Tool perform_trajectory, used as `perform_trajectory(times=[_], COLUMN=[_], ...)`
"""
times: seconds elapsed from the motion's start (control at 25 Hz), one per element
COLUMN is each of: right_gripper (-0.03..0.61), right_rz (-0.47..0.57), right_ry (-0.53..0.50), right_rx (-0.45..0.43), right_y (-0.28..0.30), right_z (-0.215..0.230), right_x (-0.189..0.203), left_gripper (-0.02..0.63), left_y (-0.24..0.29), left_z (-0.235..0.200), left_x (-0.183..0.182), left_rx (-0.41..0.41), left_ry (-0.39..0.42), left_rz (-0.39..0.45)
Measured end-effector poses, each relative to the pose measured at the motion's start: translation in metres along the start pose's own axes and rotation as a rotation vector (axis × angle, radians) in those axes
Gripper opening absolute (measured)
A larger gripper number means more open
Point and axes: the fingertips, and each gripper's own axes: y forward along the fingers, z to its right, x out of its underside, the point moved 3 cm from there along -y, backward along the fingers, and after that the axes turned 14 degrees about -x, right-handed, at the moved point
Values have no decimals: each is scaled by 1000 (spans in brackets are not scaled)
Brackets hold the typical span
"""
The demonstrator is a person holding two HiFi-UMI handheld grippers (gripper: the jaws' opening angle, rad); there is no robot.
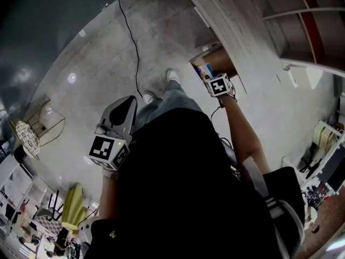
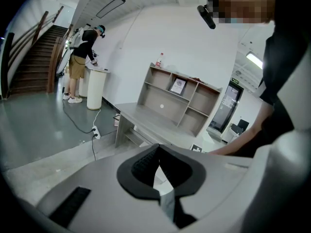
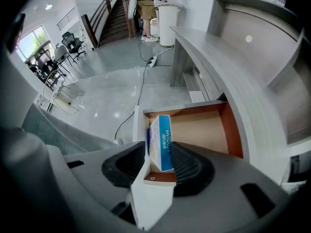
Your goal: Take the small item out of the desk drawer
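Between the black ribbed pads of the right tongs (image 3: 160, 147) stands a small blue-and-white cardboard box (image 3: 161, 134), on edge, with a pad pressed against each of its long sides. These tongs are closed to about the box's width and point steeply down. The box is inside the open wooden drawer (image 3: 232, 130), at its near left corner, just beside the pale front panel. The rest of the drawer's brown bottom, to the right of the box, shows bare.

On the person's other side, the left tongs (image 2: 157, 149) are fully closed, tips together, with nothing between them. The head view shows them held out over the floor, well apart from the drawer.

Past the drawer, the grey tabletop (image 3: 228, 76) runs away to the far side, carrying a grey shelf unit (image 3: 272, 42) along its right. To the left lies a glossy grey floor (image 3: 102, 98), crossed by a black cable (image 3: 141, 89).

At the far end a white cylindrical bin (image 3: 168, 21) stands by the tabletop's end. A person (image 3: 146, 1) stands beside it, next to a staircase (image 3: 114, 21).
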Motion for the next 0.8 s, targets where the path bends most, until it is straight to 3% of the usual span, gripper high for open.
perform_trajectory(times=[0.28, 0.52, 0.8], right_gripper=[130, 66, 67], right_rz=[-11, -22, -6], right_ry=[16, -15, -35], right_rx=[-66, -10, -5], right_y=[1, -1, -3], right_z=[-10, -11, -21], right_x=[0, 1, 0], left_gripper=[9, 9, 9], left_y=[3, 5, 3], left_z=[-3, -1, -3], left_x=[-2, -4, -6], left_rx=[4, 13, 14], left_ry=[-6, -2, -4], left_rz=[6, 9, 8])
